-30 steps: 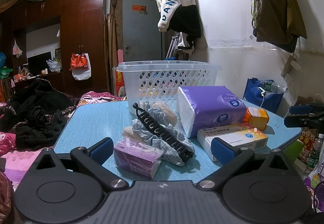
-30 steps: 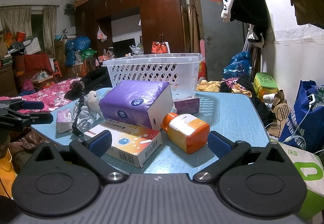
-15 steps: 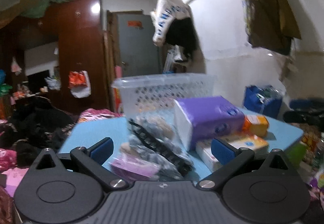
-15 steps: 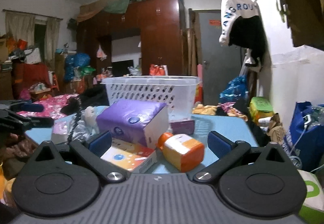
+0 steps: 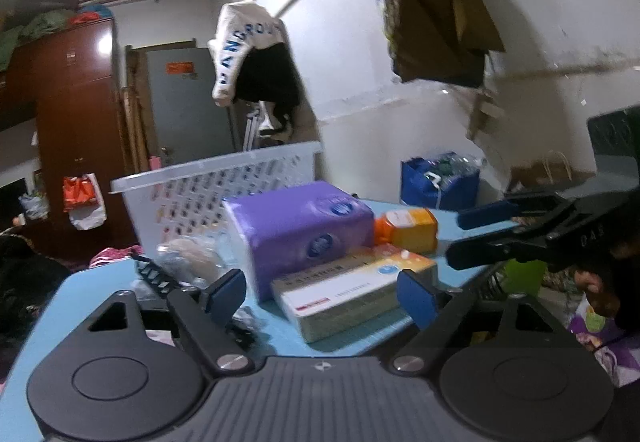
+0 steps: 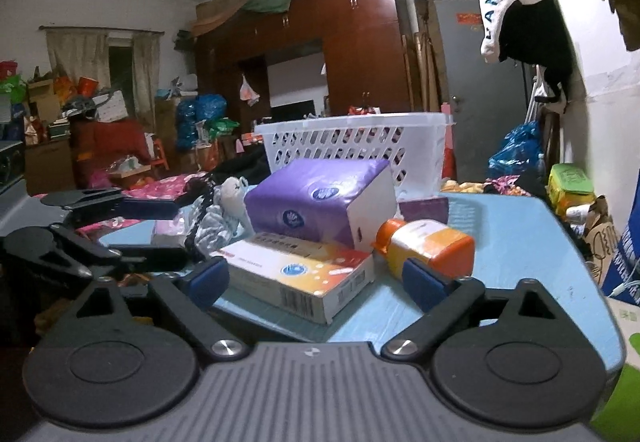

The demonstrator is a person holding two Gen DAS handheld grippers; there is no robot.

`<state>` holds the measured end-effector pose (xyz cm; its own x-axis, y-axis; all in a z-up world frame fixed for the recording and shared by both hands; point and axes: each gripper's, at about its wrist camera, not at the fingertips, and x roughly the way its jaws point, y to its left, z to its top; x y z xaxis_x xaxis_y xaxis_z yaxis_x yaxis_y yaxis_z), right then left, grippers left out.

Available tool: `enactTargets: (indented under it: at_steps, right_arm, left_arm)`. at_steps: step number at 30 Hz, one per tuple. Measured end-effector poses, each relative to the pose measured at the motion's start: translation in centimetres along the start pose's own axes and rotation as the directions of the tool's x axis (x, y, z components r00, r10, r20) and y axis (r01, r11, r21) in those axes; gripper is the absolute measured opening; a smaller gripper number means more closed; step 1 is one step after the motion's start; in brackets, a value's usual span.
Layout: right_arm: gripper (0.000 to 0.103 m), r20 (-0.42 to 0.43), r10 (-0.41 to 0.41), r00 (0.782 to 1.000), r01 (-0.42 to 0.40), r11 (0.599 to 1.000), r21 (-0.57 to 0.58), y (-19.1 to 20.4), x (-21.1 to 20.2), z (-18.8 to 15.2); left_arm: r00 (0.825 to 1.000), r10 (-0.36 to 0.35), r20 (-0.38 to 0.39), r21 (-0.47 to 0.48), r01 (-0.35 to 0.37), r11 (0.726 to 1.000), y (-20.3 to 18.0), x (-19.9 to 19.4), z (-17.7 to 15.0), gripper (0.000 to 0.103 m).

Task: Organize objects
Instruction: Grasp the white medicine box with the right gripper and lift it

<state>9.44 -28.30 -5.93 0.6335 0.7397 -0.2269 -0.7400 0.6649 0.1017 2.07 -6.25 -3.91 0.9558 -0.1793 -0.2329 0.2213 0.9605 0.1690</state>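
both tongs gape empty before one basket, one tissue pack, one bottle.

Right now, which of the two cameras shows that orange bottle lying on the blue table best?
The right wrist view: the orange bottle lies close and sharp, cap and label visible, beside the flat box. In the left wrist view the bottle is farther off, blurred, and partly hidden behind the purple tissue pack.
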Motion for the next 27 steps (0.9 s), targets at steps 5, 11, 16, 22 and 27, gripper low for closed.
enactTargets:
  at_steps: [5, 11, 16, 22, 27]
  right_arm:
    - [0.074, -0.015, 0.034, 0.999, -0.034, 0.999, 0.001, -0.2, 0.5, -0.7]
    - [0.06, -0.038, 0.046, 0.998, -0.046, 0.999, -0.009, -0.3, 1.2, -1.5]
    - [0.051, -0.042, 0.065, 0.997, -0.065, 0.998, -0.005, -0.7, 1.8, -2.0]
    - [0.044, -0.013, 0.041, 0.999, -0.042, 0.998, -0.054, -0.3, 1.3, -2.3]
    - [0.042, 0.019, 0.017, 1.0, -0.015, 0.994, -0.109, 0.6, 0.7, -2.0]
  left_arm:
    - [0.997, -0.043, -0.058, -0.036, 0.041, 0.999, 0.9, 2.2, -0.9, 0.061]
    - [0.99, -0.107, -0.089, -0.123, 0.096, 0.988, 2.9, 3.9, -2.1, 0.055]
    - [0.989, -0.138, -0.061, -0.115, 0.13, 0.985, 2.7, 4.0, -2.3, 0.053]
    - [0.989, -0.141, -0.041, -0.134, 0.134, 0.982, 2.7, 3.7, -2.5, 0.048]
    - [0.992, -0.128, -0.011, -0.12, 0.126, 0.985, 2.3, 2.7, -2.5, 0.048]
